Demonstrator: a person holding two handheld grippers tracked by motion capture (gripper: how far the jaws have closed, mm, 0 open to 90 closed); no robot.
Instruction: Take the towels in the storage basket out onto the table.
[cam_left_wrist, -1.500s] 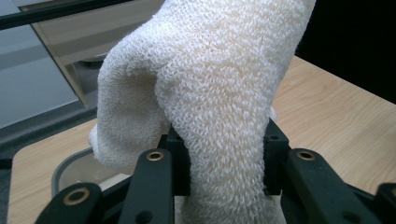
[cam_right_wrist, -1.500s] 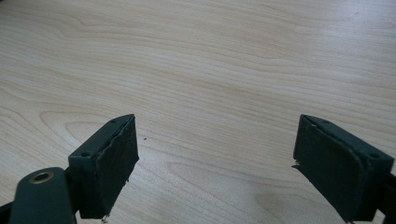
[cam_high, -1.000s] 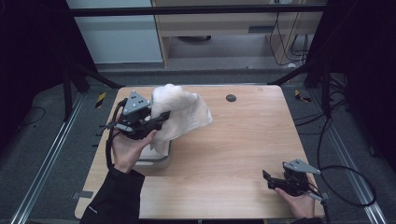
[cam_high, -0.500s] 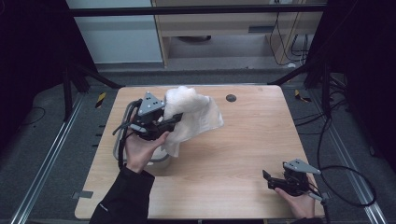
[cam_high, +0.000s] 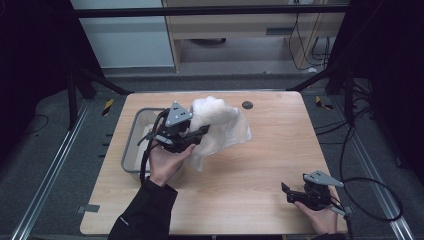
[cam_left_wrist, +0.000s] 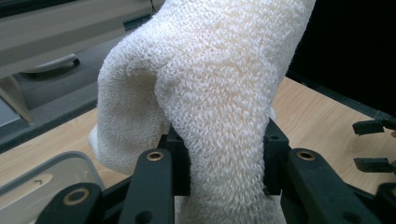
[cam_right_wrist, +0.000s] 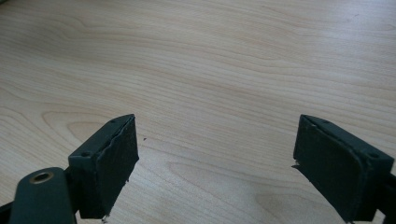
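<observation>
The wooden counter (cam_high: 260, 165) carries a grey tray (cam_high: 131, 150) at its left side. A white towel (cam_high: 220, 127) hangs bunched above the counter, just right of the tray, with its lower folds draping down toward the wood. The left gripper (cam_high: 197, 134) is clenched on the towel (cam_left_wrist: 219, 116), its pads pressing a thick fold from both sides. The right gripper (cam_high: 286, 192) rests near the counter's front right corner, well apart from the towel, its jaws spread wide with nothing between them.
</observation>
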